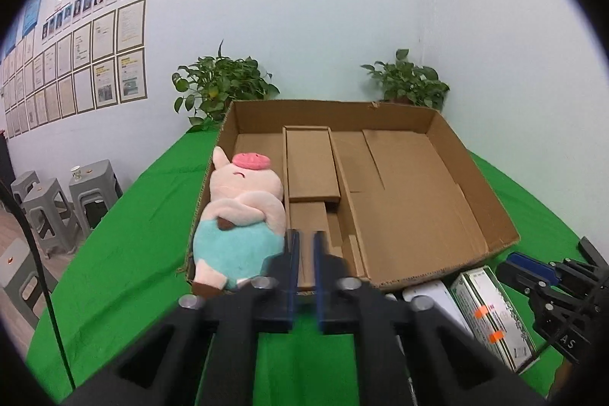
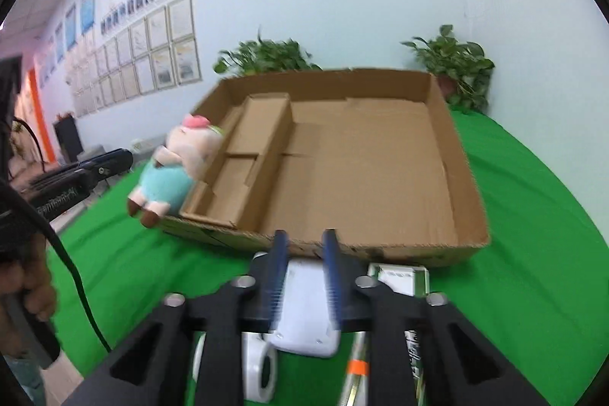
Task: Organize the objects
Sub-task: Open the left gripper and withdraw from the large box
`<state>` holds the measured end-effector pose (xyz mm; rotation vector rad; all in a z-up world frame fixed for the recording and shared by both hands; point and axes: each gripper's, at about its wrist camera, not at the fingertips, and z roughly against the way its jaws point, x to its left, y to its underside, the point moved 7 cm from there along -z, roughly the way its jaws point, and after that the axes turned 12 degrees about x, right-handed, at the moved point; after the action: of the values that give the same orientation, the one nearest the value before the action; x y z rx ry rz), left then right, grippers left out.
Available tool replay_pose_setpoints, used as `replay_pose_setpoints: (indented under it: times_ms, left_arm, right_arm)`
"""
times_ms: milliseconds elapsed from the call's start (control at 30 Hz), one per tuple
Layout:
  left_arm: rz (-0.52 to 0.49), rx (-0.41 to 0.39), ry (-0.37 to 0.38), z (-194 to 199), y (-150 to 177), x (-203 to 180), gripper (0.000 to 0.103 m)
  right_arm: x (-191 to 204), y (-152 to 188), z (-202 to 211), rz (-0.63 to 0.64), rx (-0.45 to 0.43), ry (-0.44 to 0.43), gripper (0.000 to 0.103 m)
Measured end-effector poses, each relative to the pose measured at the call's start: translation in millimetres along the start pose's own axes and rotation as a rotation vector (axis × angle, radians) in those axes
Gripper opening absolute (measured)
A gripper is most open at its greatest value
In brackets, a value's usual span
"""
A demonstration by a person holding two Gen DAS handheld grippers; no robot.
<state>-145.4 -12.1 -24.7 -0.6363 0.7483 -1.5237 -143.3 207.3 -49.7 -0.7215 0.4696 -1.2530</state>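
A plush pig (image 1: 239,215) lies over the left wall of an open cardboard box (image 1: 506,215), also seen in the right wrist view (image 2: 171,166). My left gripper (image 1: 304,238) hovers at the box's near edge beside the pig, fingers a narrow gap apart with nothing between them. My right gripper (image 2: 304,242) holds a white plastic device (image 2: 304,311) between its fingers, just in front of the box (image 2: 468,185). A green-and-white carton (image 1: 491,311) lies in front of the box, also seen in the right wrist view (image 2: 399,278). A white tape roll (image 2: 259,368) lies below.
Cardboard dividers (image 1: 312,166) split the box's left part into compartments. The table has a green cloth (image 1: 125,253). Two potted plants (image 1: 220,86) stand behind the box. Grey stools (image 1: 57,204) stand on the floor at left.
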Motion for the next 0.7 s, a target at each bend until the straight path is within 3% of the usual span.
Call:
replay_pose_setpoints:
  times_ms: [100, 133, 167, 200, 233, 267, 333, 433, 533, 700]
  left_arm:
    - [-0.003, -0.035, 0.028, 9.2, 1.4, -8.6, 0.001]
    - [-0.005, -0.046, 0.009, 12.5, 1.1, -10.2, 0.006]
    - [-0.008, -0.047, -0.019, 13.9, 1.2, -10.9, 0.015]
    - [-0.014, -0.046, -0.042, 15.2, 1.1, -11.9, 0.052]
    - [-0.017, -0.058, -0.048, 17.4, 0.7, -13.1, 0.089]
    - [-0.011, -0.092, -0.045, 22.5, 0.1, -13.2, 0.093]
    - [-0.007, -0.109, -0.033, 25.8, -0.4, -13.6, 0.093]
    - [0.013, -0.07, -0.013, 18.2, 0.1, -9.5, 0.093]
    - [0.053, -0.047, 0.033, 14.2, 2.9, -3.7, 0.093]
    - [0.059, -0.025, 0.033, 11.3, 5.5, -1.8, 0.093]
  right_arm:
    - [-5.1, 6.8, 6.7, -0.021, 0.0, -0.016, 0.013]
    - [-6.5, 7.4, 9.3, -0.027, -0.008, -0.014, 0.015]
    - [-8.5, 7.5, 11.6, -0.036, -0.011, -0.008, 0.028]
    - [-9.8, 7.4, 12.4, -0.041, -0.008, -0.005, 0.044]
    - [-10.4, 6.4, 12.3, -0.044, -0.006, -0.01, 0.089]
    - [-11.5, 6.1, 14.6, -0.051, -0.019, -0.027, 0.101]
    - [-9.5, 6.3, 17.2, -0.049, -0.021, -0.023, 0.103]
    - [-4.7, 7.0, 17.0, -0.029, -0.015, -0.03, 0.103]
    - [0.8, 9.2, 15.4, -0.015, -0.008, -0.081, 0.103]
    - [5.3, 8.9, 25.8, 0.005, -0.043, -0.12, 0.103]
